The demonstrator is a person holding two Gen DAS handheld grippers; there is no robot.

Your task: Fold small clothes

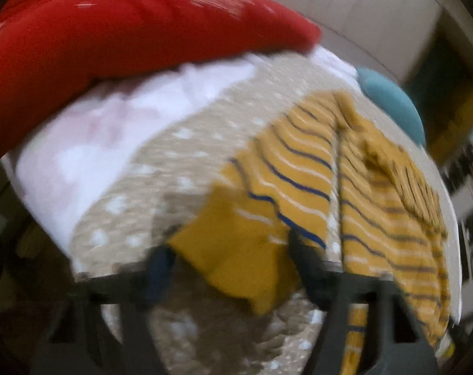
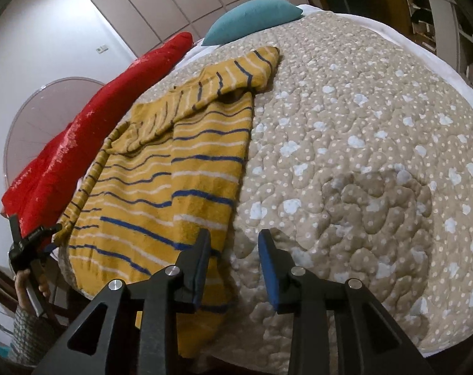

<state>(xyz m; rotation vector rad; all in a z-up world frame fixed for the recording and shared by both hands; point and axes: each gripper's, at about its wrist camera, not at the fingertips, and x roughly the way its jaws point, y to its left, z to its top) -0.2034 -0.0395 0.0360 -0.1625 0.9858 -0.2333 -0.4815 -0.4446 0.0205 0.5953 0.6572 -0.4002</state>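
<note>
A small mustard-yellow sweater with blue and white stripes (image 2: 161, 187) lies on the beige dotted quilt (image 2: 361, 125), one sleeve folded across its upper part. My right gripper (image 2: 234, 243) is open at the sweater's near right edge, its left finger over the fabric and its right finger over the quilt. In the blurred left wrist view the sweater (image 1: 298, 181) spreads to the right and its yellow corner lies between the fingers of my left gripper (image 1: 233, 247), which is open. The left gripper also shows in the right wrist view (image 2: 30, 240), at the bed's left edge.
A red blanket (image 2: 89, 125) runs along the bed's far left side. A teal pillow (image 2: 252, 15) sits at the head of the bed. A white and pink cloth (image 1: 111, 131) lies under the red blanket (image 1: 127, 37). Shelves stand at the right.
</note>
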